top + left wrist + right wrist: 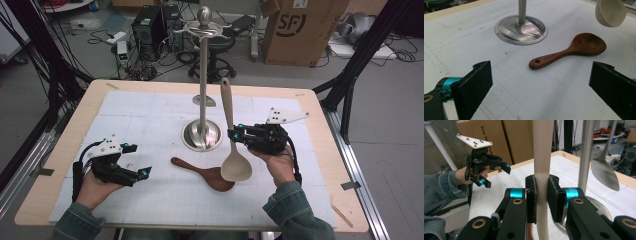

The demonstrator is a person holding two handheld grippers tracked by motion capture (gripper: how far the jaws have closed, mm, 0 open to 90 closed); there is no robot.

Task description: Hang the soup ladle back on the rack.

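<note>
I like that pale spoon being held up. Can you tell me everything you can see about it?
The pale spoon is cream-coloured, smooth, maybe plastic, with a long flat handle and a deep rounded bowl. It stands nearly upright, handle up and bowl down. The right gripper is shut on its handle, one black finger pressing each side. Its bowl hangs just over the white mat, beside the brown wooden spoon, near the metal stand. Whether it touches the mat is unclear.
</note>
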